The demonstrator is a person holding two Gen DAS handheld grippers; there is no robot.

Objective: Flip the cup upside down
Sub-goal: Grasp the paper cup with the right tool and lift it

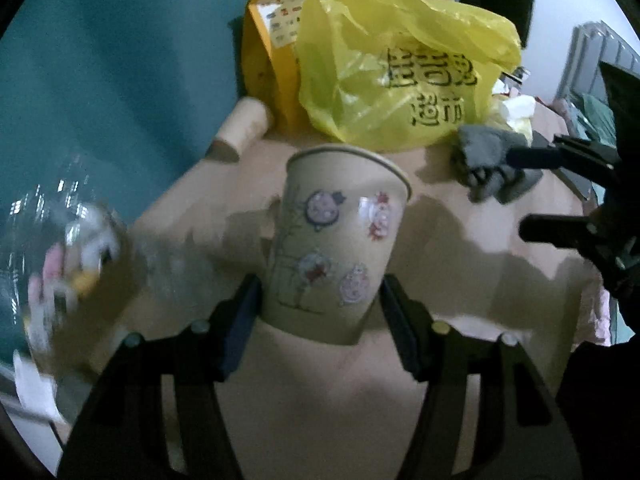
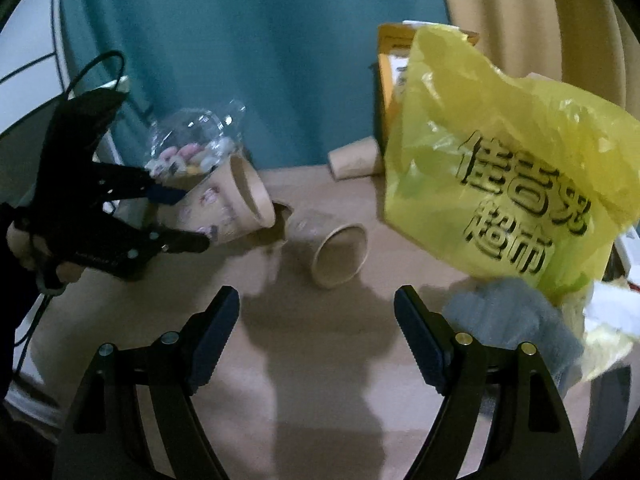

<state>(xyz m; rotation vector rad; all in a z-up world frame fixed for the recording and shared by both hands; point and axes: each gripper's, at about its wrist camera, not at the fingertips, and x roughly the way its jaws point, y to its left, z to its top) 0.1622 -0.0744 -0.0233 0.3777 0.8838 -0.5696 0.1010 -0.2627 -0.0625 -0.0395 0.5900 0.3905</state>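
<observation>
My left gripper point(image 1: 320, 300) is shut on a beige paper cup point(image 1: 336, 240) printed with cartoon stickers, gripped near its base. In the right wrist view the same cup point(image 2: 232, 208) is held by the left gripper point(image 2: 188, 216) above the table, tilted on its side with its open mouth facing right. My right gripper point(image 2: 316, 312) is open and empty over the tan table point(image 2: 320, 380); it also shows at the right edge of the left wrist view point(image 1: 524, 196). A second paper cup point(image 2: 336, 252) lies on its side ahead of it.
A big yellow plastic bag point(image 2: 500, 184) stands at the right, an orange box point(image 1: 268, 52) behind it. A third paper cup point(image 2: 354, 158) lies by the teal curtain. A clear plastic container of sweets point(image 2: 192, 148) is at left. A grey cloth point(image 2: 520, 320) lies at right.
</observation>
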